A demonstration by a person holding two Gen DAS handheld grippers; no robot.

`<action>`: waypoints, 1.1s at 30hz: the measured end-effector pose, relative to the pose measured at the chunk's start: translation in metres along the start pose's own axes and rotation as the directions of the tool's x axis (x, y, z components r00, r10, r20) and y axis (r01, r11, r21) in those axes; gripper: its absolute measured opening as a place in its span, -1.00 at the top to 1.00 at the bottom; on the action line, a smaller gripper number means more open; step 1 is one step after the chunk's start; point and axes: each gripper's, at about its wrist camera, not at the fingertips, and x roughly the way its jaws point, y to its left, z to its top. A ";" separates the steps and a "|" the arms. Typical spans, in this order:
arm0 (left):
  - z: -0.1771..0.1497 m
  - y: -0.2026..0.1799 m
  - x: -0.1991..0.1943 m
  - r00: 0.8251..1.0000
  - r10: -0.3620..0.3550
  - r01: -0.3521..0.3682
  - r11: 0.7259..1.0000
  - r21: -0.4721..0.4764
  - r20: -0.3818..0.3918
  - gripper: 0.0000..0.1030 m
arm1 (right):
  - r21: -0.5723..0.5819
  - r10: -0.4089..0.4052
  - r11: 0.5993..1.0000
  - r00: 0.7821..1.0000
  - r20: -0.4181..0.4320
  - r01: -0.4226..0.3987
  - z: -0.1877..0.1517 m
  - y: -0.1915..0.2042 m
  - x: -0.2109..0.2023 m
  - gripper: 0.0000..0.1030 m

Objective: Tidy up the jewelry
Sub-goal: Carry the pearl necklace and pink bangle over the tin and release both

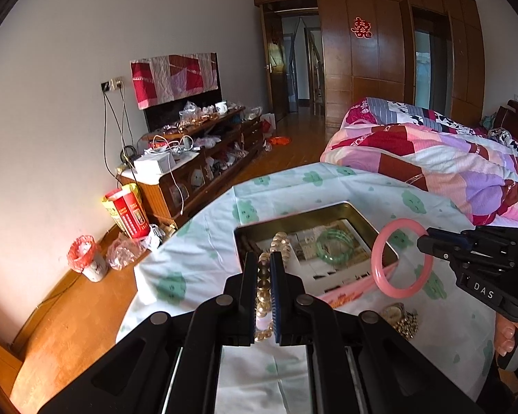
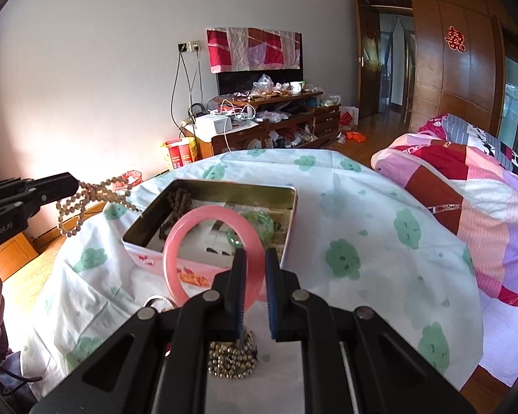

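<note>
A: Left wrist view shows the left gripper (image 1: pixel 263 262) pinching a string of pale beads (image 1: pixel 264 284) above the counter (image 1: pixel 197 262). Why so high?

B: Probably so the beads hang free and can drop into the open tin (image 1: pixel 328 208).

A: And the right gripper (image 2: pixel 255 258)?

B: It is clamped on a pink bangle (image 2: pixel 176 241), just over the tin's near edge.

A: Anything in the way?

B: A green bangle (image 1: pixel 333 246) and dark beads (image 2: pixel 176 207) already lie inside. A gold chain (image 2: pixel 231 360) and a watch (image 1: pixel 393 310) wait on the counter.
</note>
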 end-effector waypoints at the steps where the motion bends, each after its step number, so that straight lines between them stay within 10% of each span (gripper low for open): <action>1: 0.002 0.000 0.002 1.000 0.005 -0.005 1.000 0.002 0.000 0.89 | -0.002 0.000 1.000 1.000 0.000 0.000 0.002 0.000 0.001 0.75; 33: 0.011 0.000 0.083 0.996 0.058 -0.056 0.998 0.037 -0.067 0.89 | -0.011 -0.039 0.999 0.997 -0.065 0.038 0.033 -0.004 0.063 0.75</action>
